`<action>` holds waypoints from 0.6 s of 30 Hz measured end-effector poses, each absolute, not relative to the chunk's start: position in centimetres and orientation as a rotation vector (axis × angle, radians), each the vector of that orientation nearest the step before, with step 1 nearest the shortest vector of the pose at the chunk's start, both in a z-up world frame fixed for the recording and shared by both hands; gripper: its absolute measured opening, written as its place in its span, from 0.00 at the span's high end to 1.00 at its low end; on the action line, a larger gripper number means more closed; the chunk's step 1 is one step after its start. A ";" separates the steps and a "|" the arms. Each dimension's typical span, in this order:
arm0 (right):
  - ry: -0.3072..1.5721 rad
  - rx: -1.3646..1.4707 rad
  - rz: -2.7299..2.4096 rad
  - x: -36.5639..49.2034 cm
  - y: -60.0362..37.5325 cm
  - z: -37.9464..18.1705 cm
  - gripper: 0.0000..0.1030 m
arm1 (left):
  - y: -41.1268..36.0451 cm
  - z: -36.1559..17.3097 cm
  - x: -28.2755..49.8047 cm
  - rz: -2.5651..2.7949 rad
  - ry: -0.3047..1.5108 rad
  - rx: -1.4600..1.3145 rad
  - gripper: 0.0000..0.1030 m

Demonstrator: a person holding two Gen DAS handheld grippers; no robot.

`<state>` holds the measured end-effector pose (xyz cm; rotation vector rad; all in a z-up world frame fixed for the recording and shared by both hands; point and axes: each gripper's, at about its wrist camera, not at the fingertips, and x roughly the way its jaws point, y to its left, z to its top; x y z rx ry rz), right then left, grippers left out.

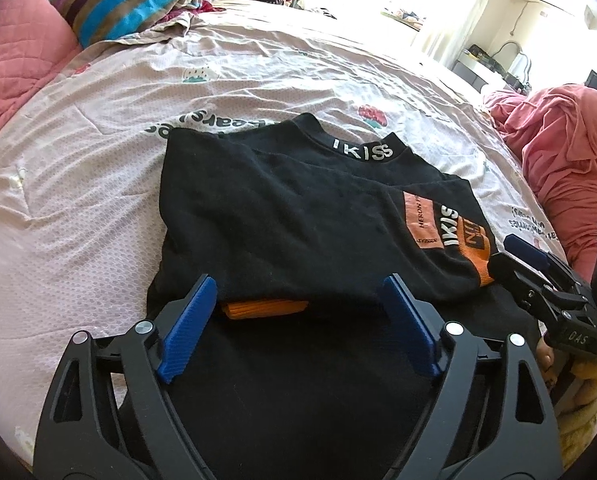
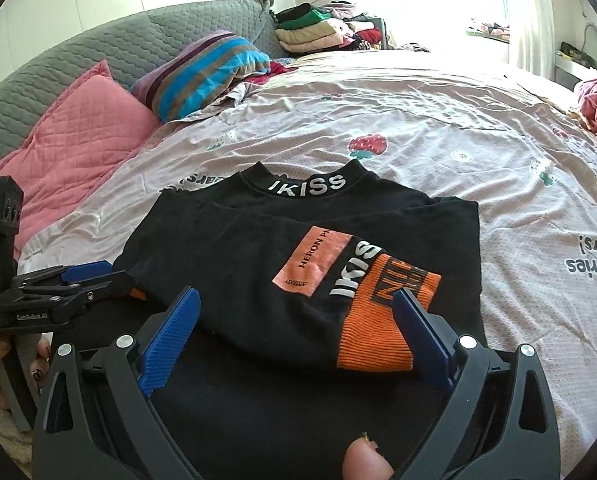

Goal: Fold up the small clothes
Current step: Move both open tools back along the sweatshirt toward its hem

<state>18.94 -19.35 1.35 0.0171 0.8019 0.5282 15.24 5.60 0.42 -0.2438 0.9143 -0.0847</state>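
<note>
A black sweatshirt (image 1: 290, 216) with "IKISS" on the collar and orange cuffs lies on the bed, both sleeves folded across its front; it also shows in the right wrist view (image 2: 258, 256). My left gripper (image 1: 298, 300) is open, its blue pads either side of the sweatshirt's near part, an orange cuff (image 1: 264, 307) between them. My right gripper (image 2: 298, 312) is open over the near right part, beside the other orange cuff (image 2: 382, 328). The right gripper shows at the right of the left wrist view (image 1: 518, 258), and the left gripper at the left of the right wrist view (image 2: 94, 276).
The bed has a pale pink strawberry-print sheet (image 2: 438, 128). A pink quilted pillow (image 2: 74, 152) and a striped pillow (image 2: 210, 68) lie at the far left. Folded clothes (image 2: 314, 28) are stacked at the back. A pink garment heap (image 1: 566, 148) lies at the right.
</note>
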 end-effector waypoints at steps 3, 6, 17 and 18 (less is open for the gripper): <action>0.798 0.022 0.521 18.9 -19.6 1.6 0.06 | 5.7 0.8 15.0 -0.076 0.902 -0.241 0.13; 0.791 0.031 0.522 18.9 -19.8 1.9 0.06 | 5.7 1.3 14.7 -0.069 0.889 -0.234 0.10; 0.756 0.051 0.539 18.4 -20.0 3.3 0.05 | 5.9 2.9 13.3 -0.042 0.845 -0.214 0.09; 0.753 0.051 0.540 18.4 -20.0 3.4 0.05 | 5.9 3.1 13.2 -0.040 0.842 -0.212 0.09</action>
